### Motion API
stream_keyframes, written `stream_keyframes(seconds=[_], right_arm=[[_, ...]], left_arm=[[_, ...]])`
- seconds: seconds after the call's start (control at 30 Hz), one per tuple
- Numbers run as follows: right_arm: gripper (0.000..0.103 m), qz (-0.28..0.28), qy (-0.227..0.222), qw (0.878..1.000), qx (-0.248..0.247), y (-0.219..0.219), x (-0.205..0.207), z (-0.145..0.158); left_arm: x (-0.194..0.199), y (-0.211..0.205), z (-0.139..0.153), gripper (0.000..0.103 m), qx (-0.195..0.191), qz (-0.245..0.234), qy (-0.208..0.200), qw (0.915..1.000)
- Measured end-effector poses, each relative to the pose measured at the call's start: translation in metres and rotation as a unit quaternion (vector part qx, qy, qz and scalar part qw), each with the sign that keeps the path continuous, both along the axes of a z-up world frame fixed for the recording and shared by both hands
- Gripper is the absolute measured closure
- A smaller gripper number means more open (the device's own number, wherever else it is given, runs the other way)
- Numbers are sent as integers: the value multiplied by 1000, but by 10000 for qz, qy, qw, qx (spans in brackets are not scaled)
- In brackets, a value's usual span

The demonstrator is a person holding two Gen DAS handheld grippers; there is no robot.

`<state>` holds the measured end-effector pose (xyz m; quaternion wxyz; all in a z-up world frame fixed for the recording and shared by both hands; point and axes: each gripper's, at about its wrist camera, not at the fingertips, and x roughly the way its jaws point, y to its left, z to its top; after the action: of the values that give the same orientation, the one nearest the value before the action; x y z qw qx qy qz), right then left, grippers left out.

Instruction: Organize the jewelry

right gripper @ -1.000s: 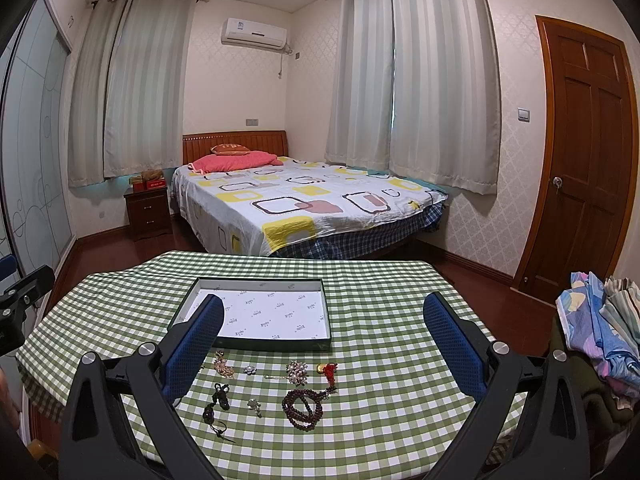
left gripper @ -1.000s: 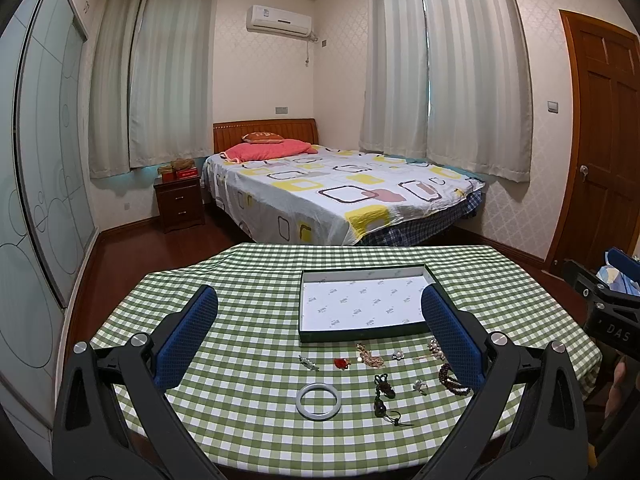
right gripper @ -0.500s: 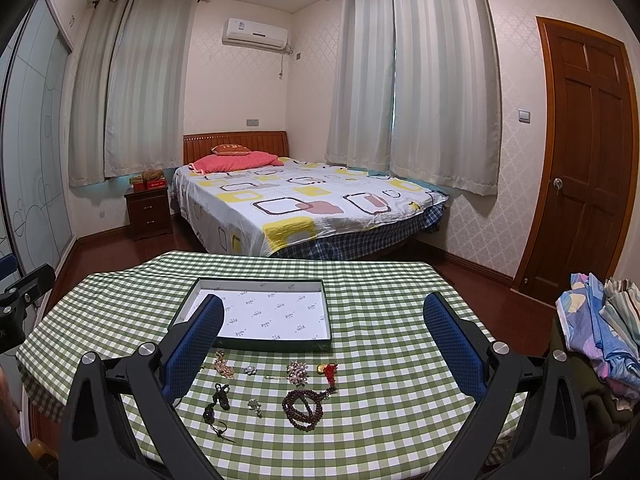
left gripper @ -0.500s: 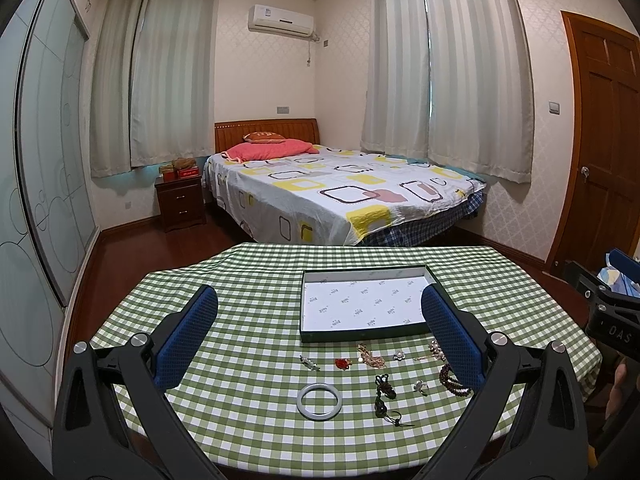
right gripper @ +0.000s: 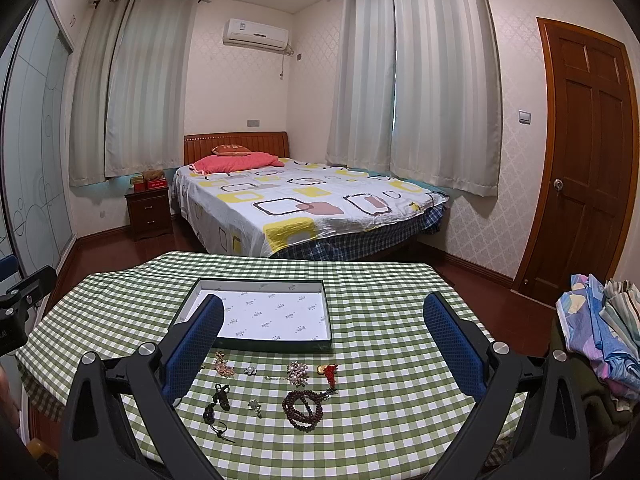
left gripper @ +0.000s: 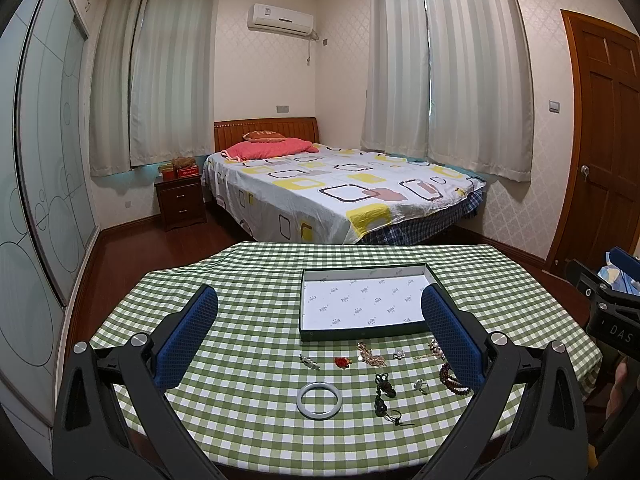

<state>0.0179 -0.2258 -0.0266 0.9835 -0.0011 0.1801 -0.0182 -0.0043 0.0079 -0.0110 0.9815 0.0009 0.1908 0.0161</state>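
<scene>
A shallow dark-rimmed box [left gripper: 308,304] [right gripper: 326,320] with white patterned lining sits on the green checked tablecloth. In front of it lie several jewelry pieces: a pale bangle [left gripper: 319,400], a small red piece [left gripper: 342,362], a gold chain cluster [left gripper: 370,357] [right gripper: 223,365], a dark knotted cord [left gripper: 384,394] [right gripper: 219,400], a brown bead bracelet [right gripper: 303,407], a pearl brooch [right gripper: 297,372] and a red-and-gold charm [right gripper: 328,370]. My left gripper [left gripper: 319,302] is open above the table, empty. My right gripper [right gripper: 322,312] is open too, holding nothing.
The round table [left gripper: 240,280] ends close to a bed [left gripper: 340,192] beyond it. A nightstand [left gripper: 180,200] stands by the wall, a wooden door [right gripper: 588,152] at right. Folded cloth [right gripper: 600,332] is piled to the right of the table.
</scene>
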Motion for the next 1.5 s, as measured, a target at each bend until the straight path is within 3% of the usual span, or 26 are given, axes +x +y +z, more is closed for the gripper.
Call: stream_keyframes(seconds=[0.5, 0.77, 0.9, 1.07, 1.23, 1.37, 1.5], right_arm=[[6, 3, 38, 10000, 27, 0, 2, -3], [6, 111, 162, 9996, 188, -6, 20, -26], [6, 186, 215, 9993, 252, -8, 36, -59], [6, 242, 955, 9946, 316, -10, 73, -134], [7, 370, 1565, 9863, 373, -7, 98, -187], [7, 477, 1852, 9812, 244, 0, 111, -208], [7, 523, 2063, 9769, 196, 5, 122, -224]], left_arm=[[3, 3, -3, 4, 1, 33, 41, 10000], [21, 2, -22, 4, 49, 154, 129, 9998], [48, 2, -56, 4, 28, 123, 520, 9986], [89, 7, -117, 4, -182, 20, 1255, 9919], [113, 16, -171, 4, -328, 94, 1702, 9848], [124, 23, -204, 4, -474, 129, 1991, 9788], [130, 22, -218, 4, -466, 135, 2135, 9757]])
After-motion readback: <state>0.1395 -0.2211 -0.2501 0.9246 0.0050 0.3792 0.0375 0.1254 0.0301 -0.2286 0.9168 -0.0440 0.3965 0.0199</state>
